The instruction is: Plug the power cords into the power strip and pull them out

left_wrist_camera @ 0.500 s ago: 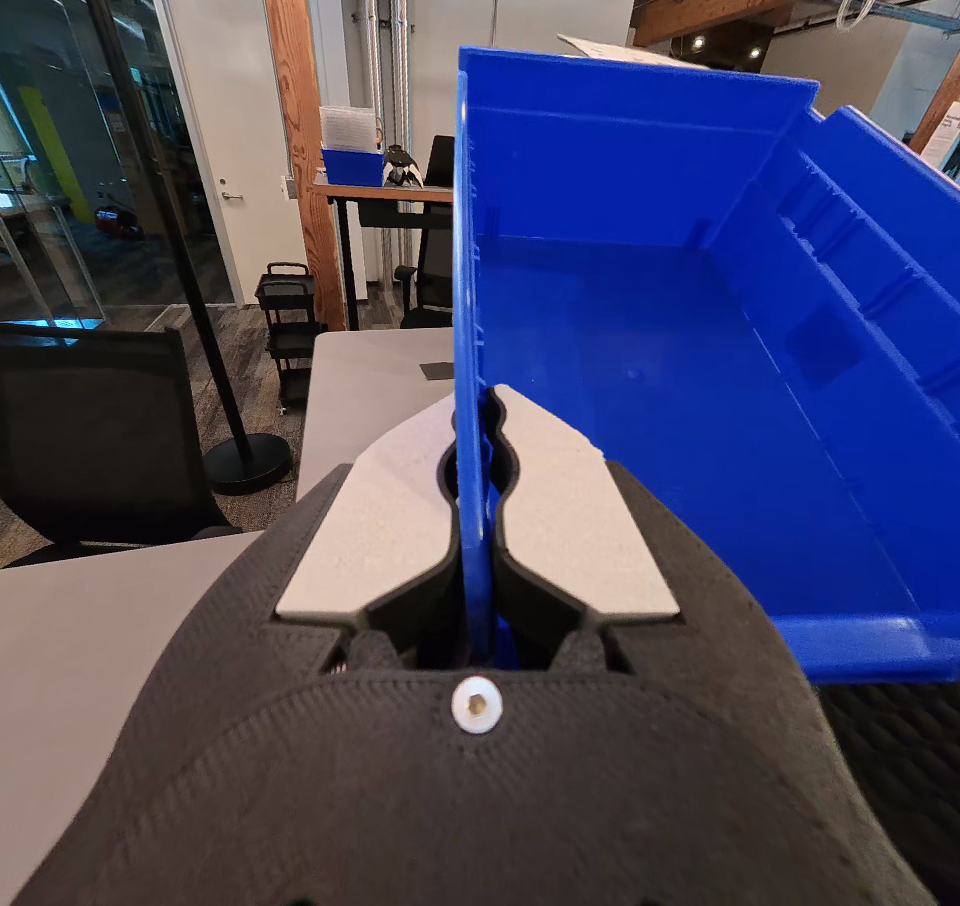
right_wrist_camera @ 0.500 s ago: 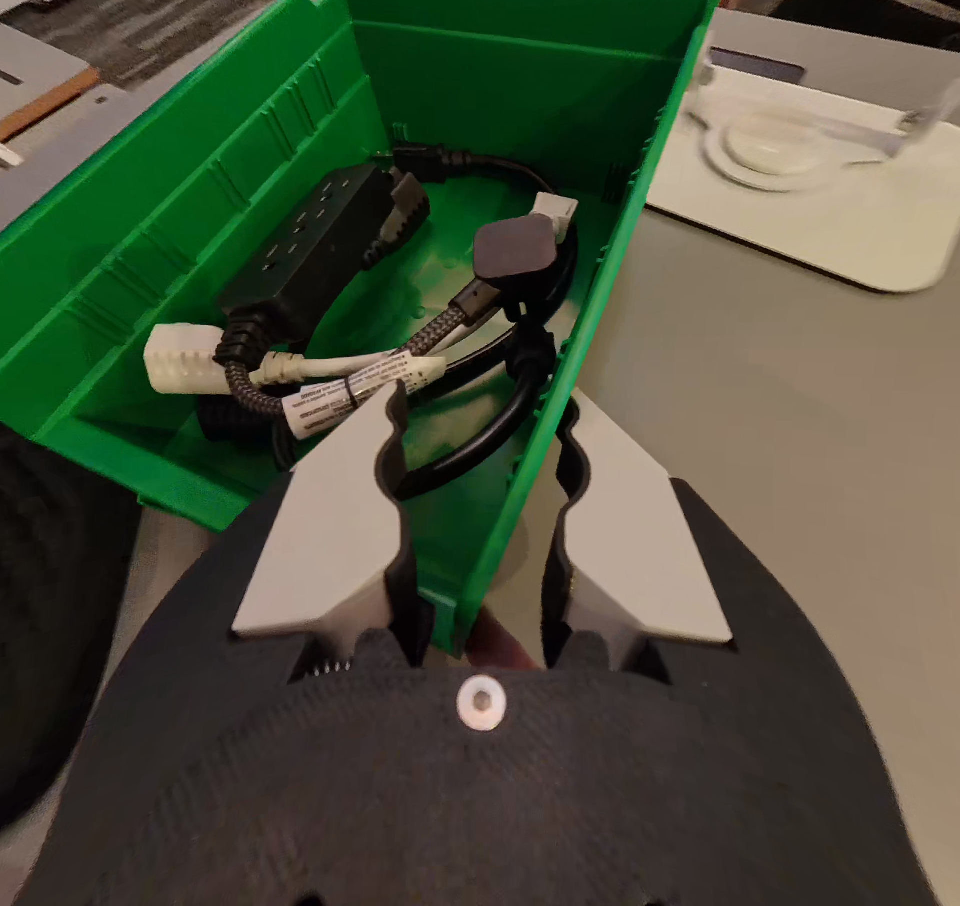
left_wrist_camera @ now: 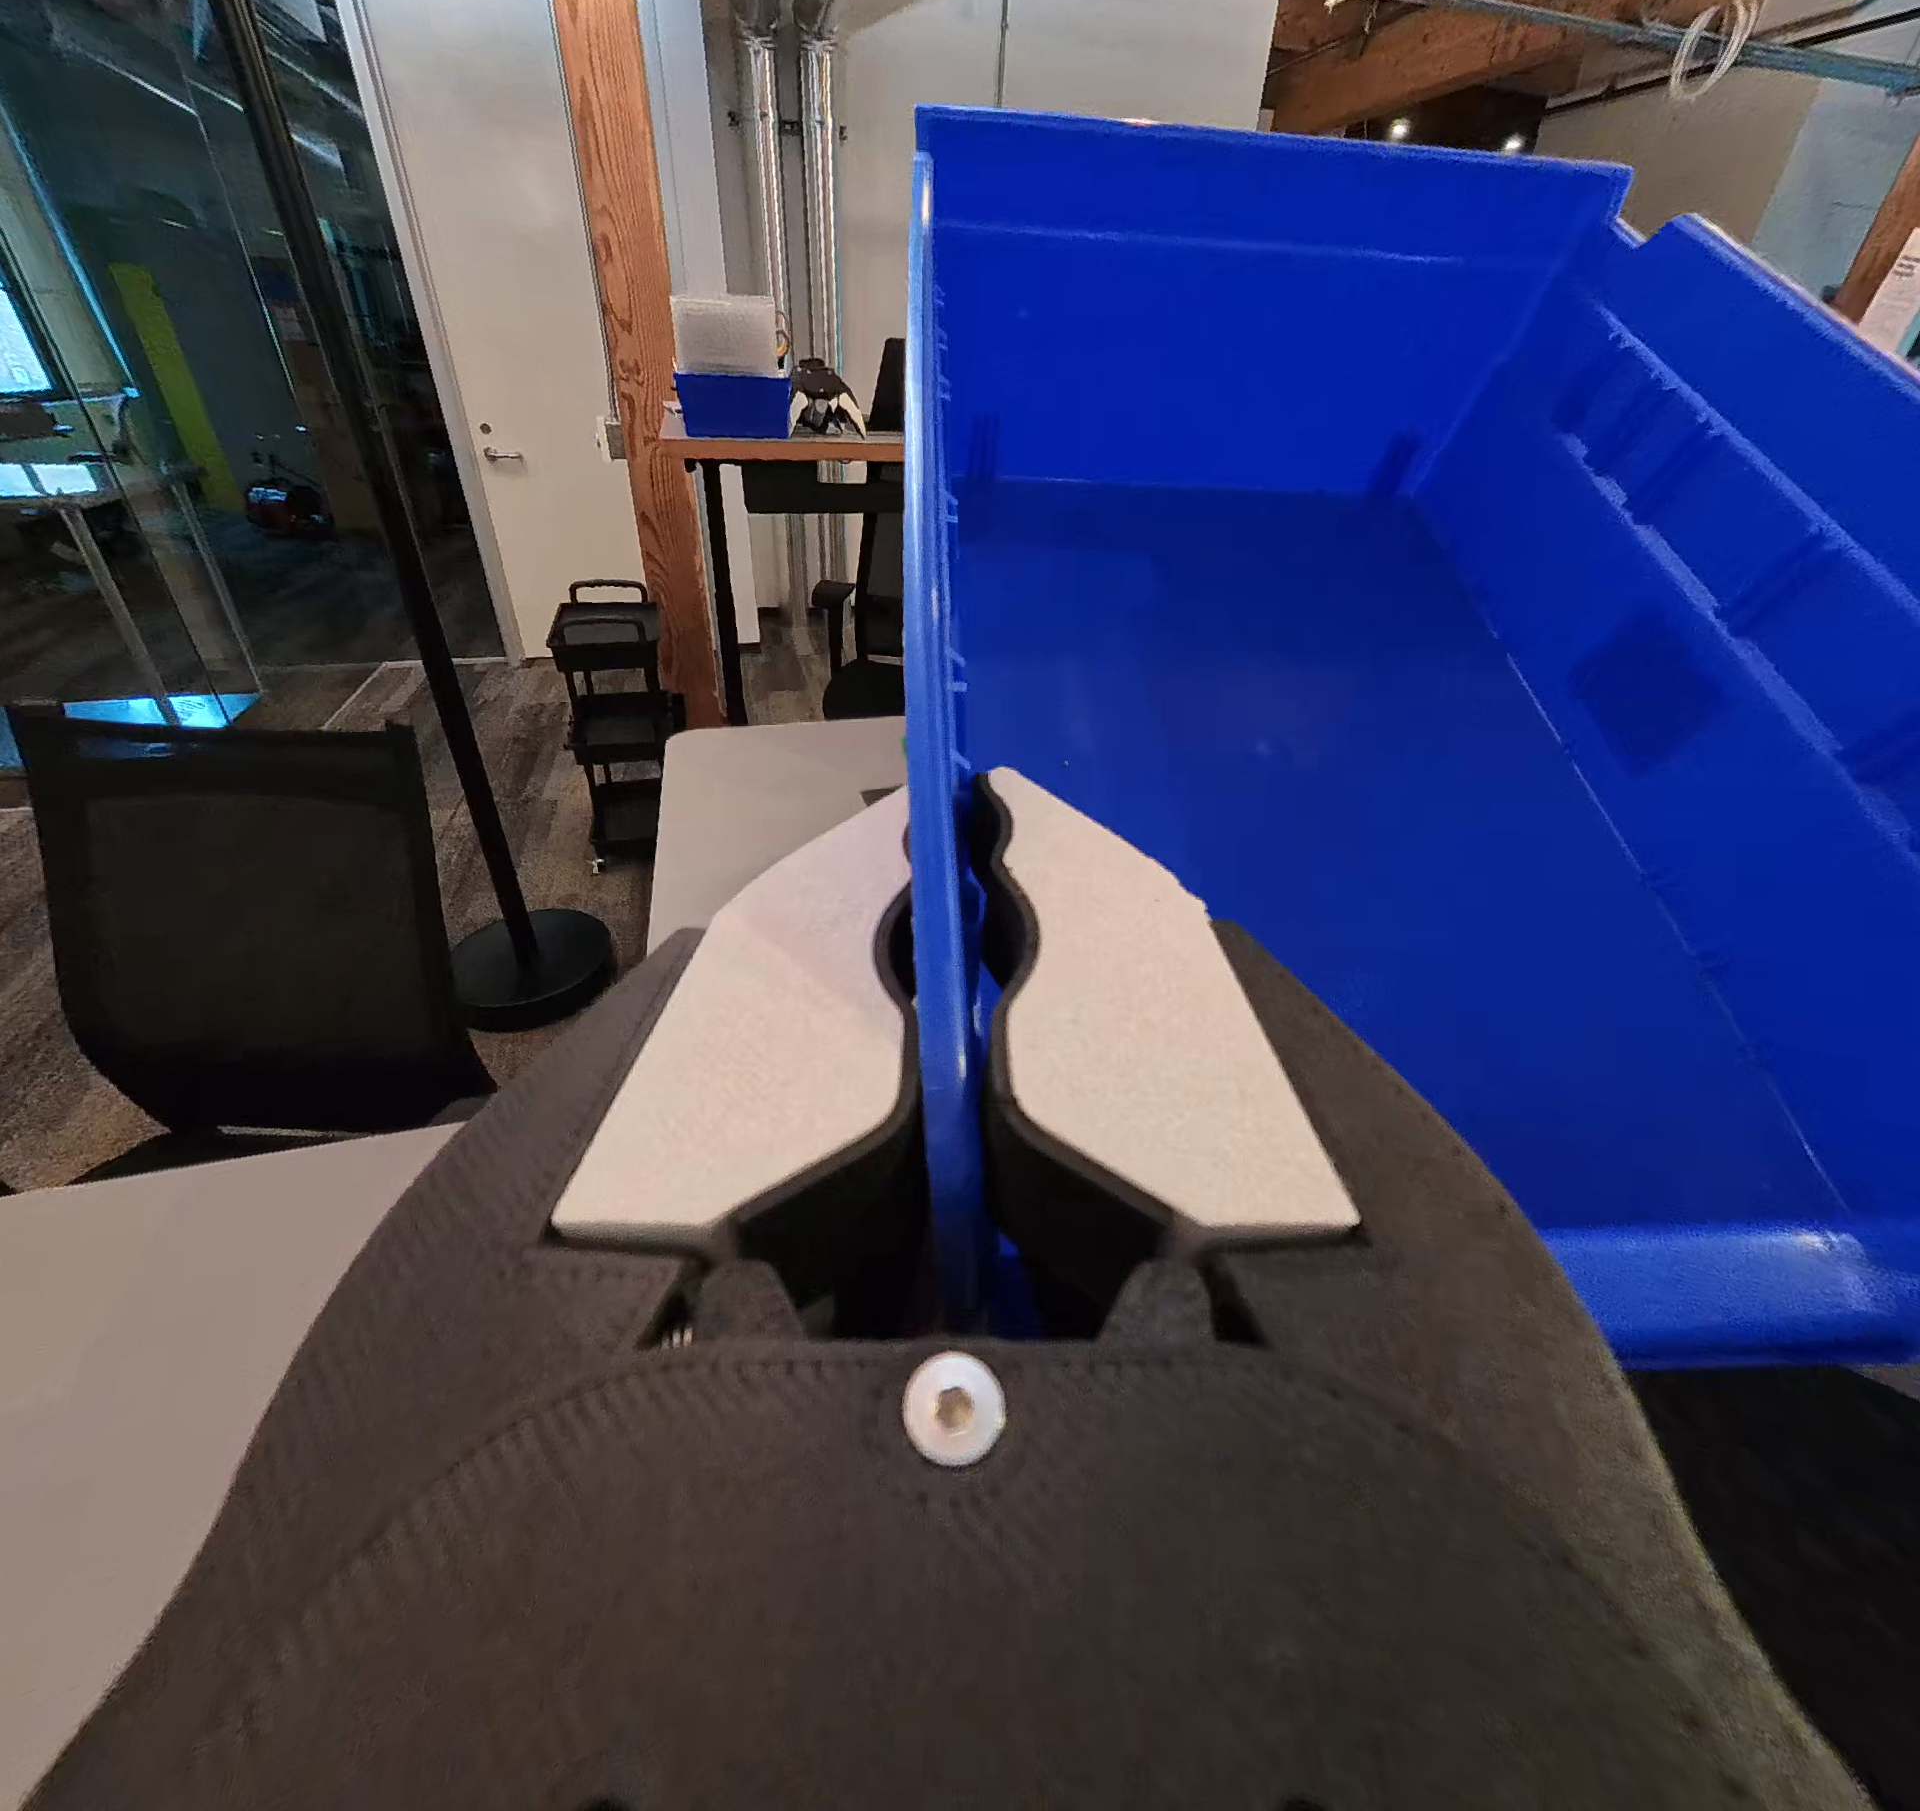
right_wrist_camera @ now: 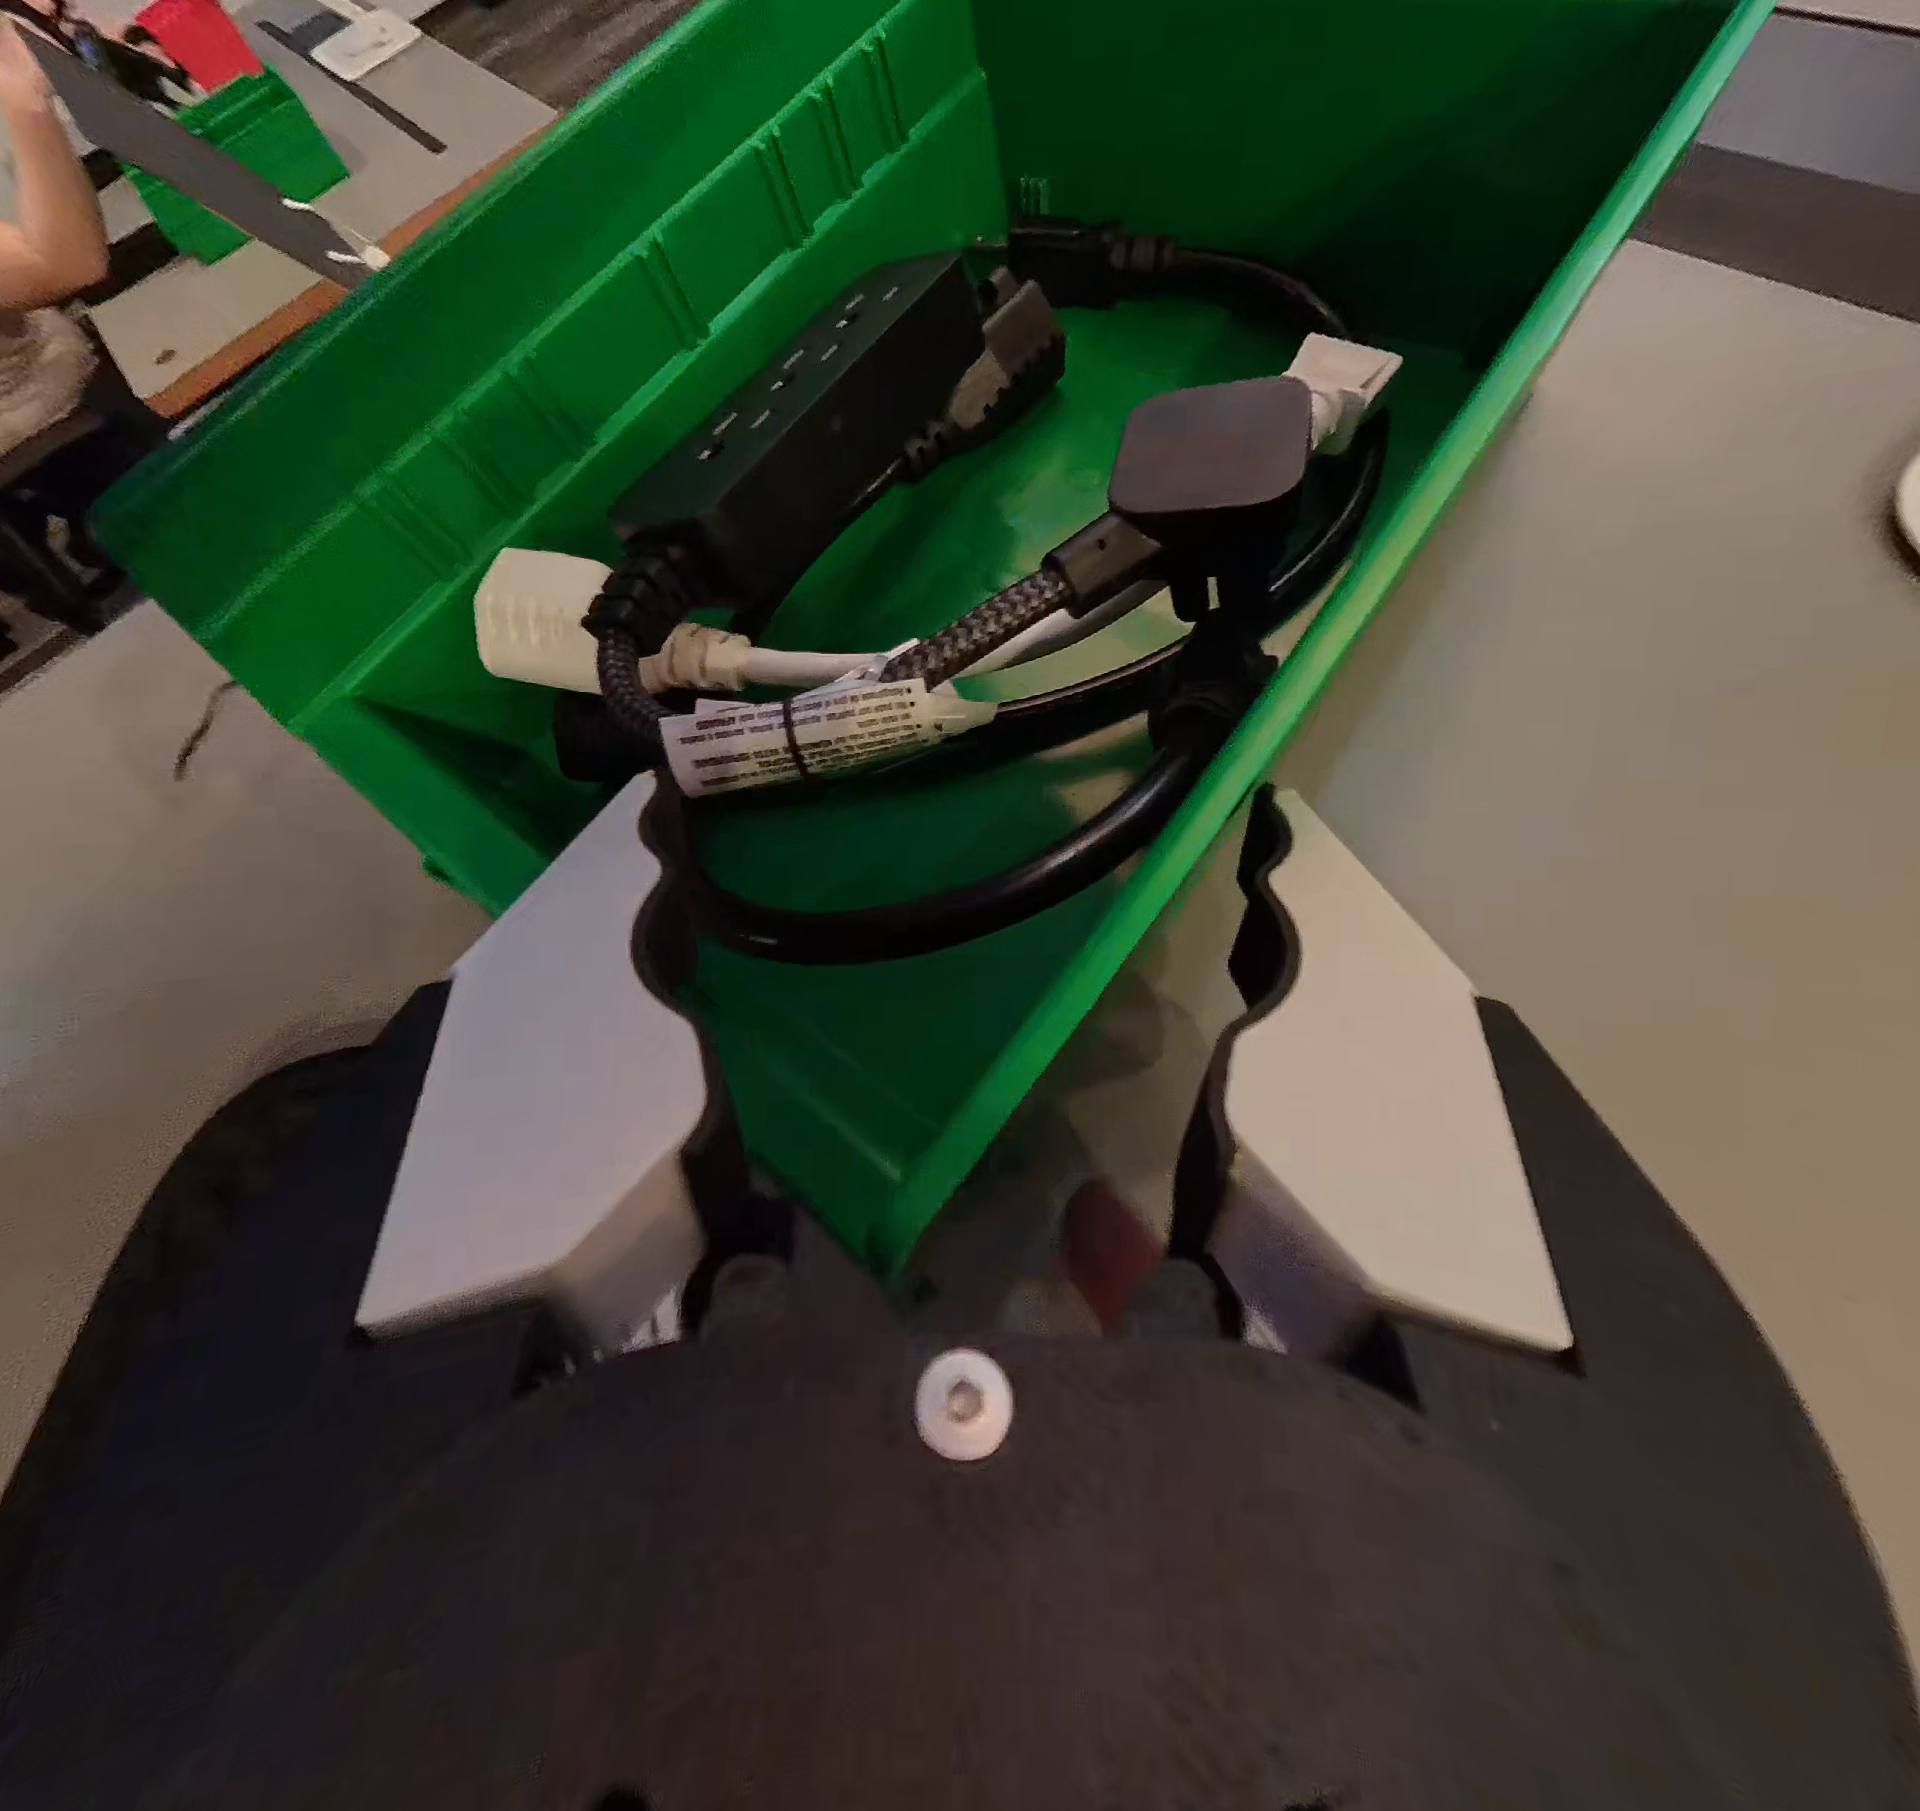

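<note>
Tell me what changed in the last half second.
The right gripper opened its jaws wider around the side wall of the green plastic bin, with its view swinging left. The left gripper stays shut on the empty blue plastic bin; cords unmoved.

We see the black power strip (right_wrist_camera: 821, 431) lying along the left wall of the green bin (right_wrist_camera: 582, 390), sockets up. Beside it the power cords (right_wrist_camera: 997, 681) lie coiled in a tangle: one black, one braided with a flat black plug (right_wrist_camera: 1210, 447), one white. None seems plugged in.
</note>
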{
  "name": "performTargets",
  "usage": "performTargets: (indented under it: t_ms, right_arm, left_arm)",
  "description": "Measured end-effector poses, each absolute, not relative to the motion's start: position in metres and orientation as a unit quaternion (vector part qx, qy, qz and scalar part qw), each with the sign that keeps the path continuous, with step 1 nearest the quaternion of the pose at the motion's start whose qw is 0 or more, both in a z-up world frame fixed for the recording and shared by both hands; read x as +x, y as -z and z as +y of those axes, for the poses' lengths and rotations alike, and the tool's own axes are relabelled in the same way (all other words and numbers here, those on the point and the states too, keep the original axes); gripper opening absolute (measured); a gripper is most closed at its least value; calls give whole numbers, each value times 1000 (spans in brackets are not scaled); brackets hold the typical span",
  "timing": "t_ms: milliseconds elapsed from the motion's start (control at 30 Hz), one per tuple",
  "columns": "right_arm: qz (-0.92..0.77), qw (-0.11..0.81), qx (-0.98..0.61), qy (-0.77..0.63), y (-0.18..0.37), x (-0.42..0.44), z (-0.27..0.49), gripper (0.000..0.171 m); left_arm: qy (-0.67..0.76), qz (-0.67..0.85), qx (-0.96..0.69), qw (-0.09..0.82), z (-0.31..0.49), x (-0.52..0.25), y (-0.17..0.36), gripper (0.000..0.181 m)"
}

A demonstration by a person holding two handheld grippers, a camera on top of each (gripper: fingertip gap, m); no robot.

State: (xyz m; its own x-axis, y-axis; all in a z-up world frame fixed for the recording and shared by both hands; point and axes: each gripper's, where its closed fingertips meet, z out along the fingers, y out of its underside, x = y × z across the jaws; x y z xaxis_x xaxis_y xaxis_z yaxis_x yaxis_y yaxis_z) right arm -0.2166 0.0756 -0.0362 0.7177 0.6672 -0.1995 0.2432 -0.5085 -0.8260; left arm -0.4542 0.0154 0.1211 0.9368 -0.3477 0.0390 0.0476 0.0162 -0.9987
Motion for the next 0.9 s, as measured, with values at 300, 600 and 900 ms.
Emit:
performTargets:
  t_ms: [300, 600, 900]
  right_arm:
    - [-245, 542, -752, -285, -67, -120, 54, 103]
    - [-177, 693, -633, -295, -153, 23, -51, 109]
    - [-80, 702, -676, -209, -133, 139, -47, 125]
  left_arm:
    - [142, 147, -690, 694, 34, -375, -156, 2]
    - [160, 267, -692, 651, 74, -169, -175, 3]
    - [238, 341, -712, 566, 91, 54, -111, 3]
